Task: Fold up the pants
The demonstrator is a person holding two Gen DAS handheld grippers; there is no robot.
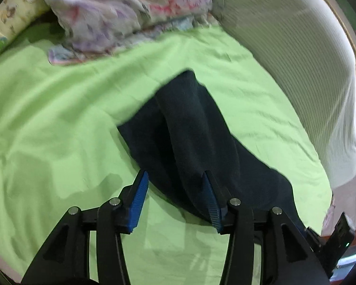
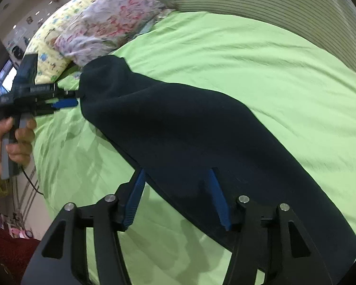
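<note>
So the dark navy pants [image 2: 178, 128] are lying stretched out in a long strip across the green bedsheet [image 2: 261, 76], roughly down the middle of the bed. One end sits up by the floral blanket [image 2: 111, 23] heaped at the head end, and the other end runs down under the right gripper [image 2: 176, 196].

Both tongs are released. The right gripper's blue pads [image 2: 217, 197] stand apart with the cloth's edge between them, not pinching it. Same deal with the left gripper [image 1: 175, 201]: jaws spread, one pad over the sheet, the other over the fabric. In the right wrist view a hand [image 2: 14, 140] holds the left gripper at the pants' far end.

Loads of bare sheet on both sides of the pants. The ribbed white headboard [image 1: 296, 59] closes off one side, and a yellow printed pillow [image 2: 57, 35] sits at the blanket-end corner.

No readable labels or writing anywhere; it's too blurry.
</note>
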